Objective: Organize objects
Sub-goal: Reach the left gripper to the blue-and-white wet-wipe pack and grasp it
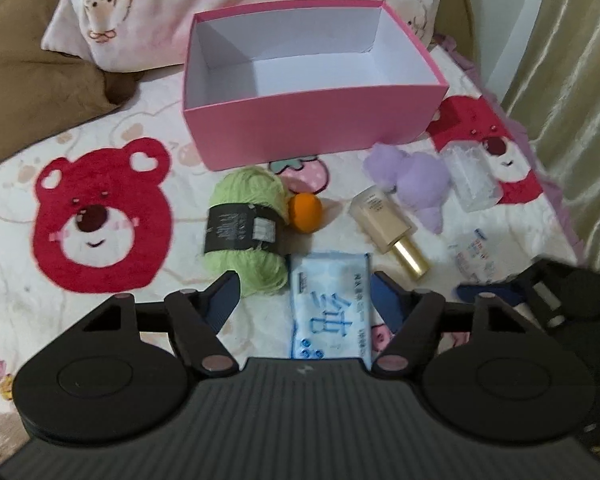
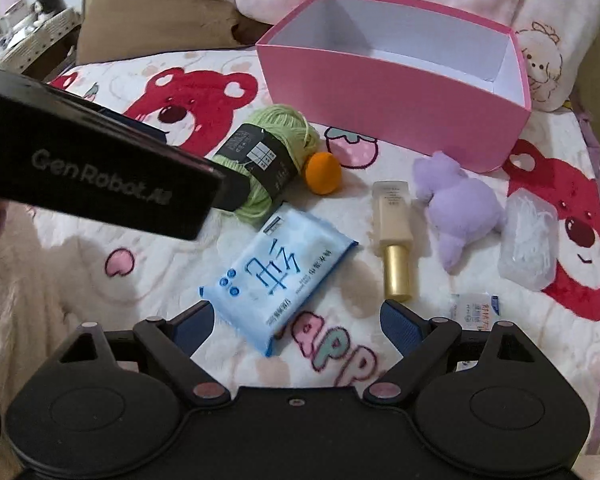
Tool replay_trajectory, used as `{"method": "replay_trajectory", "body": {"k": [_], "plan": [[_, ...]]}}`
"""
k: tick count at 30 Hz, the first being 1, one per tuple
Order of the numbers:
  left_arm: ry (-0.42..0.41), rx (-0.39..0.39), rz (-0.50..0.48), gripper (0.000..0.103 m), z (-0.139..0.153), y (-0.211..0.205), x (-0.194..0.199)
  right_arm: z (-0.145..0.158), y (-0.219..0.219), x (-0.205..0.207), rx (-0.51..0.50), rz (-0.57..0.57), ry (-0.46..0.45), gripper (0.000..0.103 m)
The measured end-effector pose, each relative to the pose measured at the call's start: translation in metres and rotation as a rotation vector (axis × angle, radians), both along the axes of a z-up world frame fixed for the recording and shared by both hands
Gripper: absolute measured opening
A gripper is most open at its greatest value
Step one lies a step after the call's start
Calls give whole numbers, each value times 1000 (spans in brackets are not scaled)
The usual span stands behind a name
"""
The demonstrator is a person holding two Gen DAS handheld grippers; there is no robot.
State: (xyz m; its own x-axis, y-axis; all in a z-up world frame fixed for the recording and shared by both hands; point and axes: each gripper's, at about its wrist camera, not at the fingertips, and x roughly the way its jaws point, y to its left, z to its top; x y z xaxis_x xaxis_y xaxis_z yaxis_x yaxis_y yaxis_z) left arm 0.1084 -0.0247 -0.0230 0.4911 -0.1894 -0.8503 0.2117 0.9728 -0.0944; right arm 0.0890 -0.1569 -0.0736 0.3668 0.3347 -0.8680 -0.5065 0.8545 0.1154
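An open pink box [image 1: 300, 120] [image 2: 388, 120] with a bare white inside stands at the back of the bed. In front lie a green yarn ball [image 1: 246, 228] [image 2: 274, 148], an orange sponge [image 1: 306, 212] [image 2: 323, 173], a blue tissue pack [image 1: 330, 308] [image 2: 278, 276], a cream bottle with gold cap [image 1: 386, 228] [image 2: 392, 232], a purple plush [image 1: 414, 178] [image 2: 458, 208], a clear plastic case [image 1: 472, 180] [image 2: 530, 236] and a small sachet [image 1: 474, 258] [image 2: 474, 308]. My left gripper [image 1: 304, 296] is open, straddling the tissue pack's near end. My right gripper [image 2: 296, 322] is open above the pack's corner.
The bed has a white blanket with red bear prints [image 1: 96, 220]. Pillows [image 1: 148, 8] and a brown cushion [image 1: 28, 64] lie behind the box. A curtain [image 1: 572, 80] hangs at the right. The left gripper's black body [image 2: 88, 164] crosses the right wrist view.
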Motion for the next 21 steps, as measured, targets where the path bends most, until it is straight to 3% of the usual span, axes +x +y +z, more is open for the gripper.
{"method": "replay_trajectory", "body": {"k": [2, 7, 10, 15, 18, 21], "plan": [[29, -43, 19, 70, -8, 4, 7, -9, 1, 10, 27, -48, 37, 93], [50, -23, 26, 68, -36, 6, 15, -47, -3, 19, 139, -156, 139, 92], [99, -49, 14, 60, -55, 8, 20, -73, 5, 12, 163, -156, 218, 92], [146, 17, 15, 54, -90, -3, 24, -81, 22, 1, 136, -112, 157, 92], [220, -12, 9, 54, -110, -3, 26, -81, 24, -3, 135, -113, 100, 86], [269, -111, 49, 54, -119, 5, 32, -83, 28, -8, 104, -95, 34, 78]]}}
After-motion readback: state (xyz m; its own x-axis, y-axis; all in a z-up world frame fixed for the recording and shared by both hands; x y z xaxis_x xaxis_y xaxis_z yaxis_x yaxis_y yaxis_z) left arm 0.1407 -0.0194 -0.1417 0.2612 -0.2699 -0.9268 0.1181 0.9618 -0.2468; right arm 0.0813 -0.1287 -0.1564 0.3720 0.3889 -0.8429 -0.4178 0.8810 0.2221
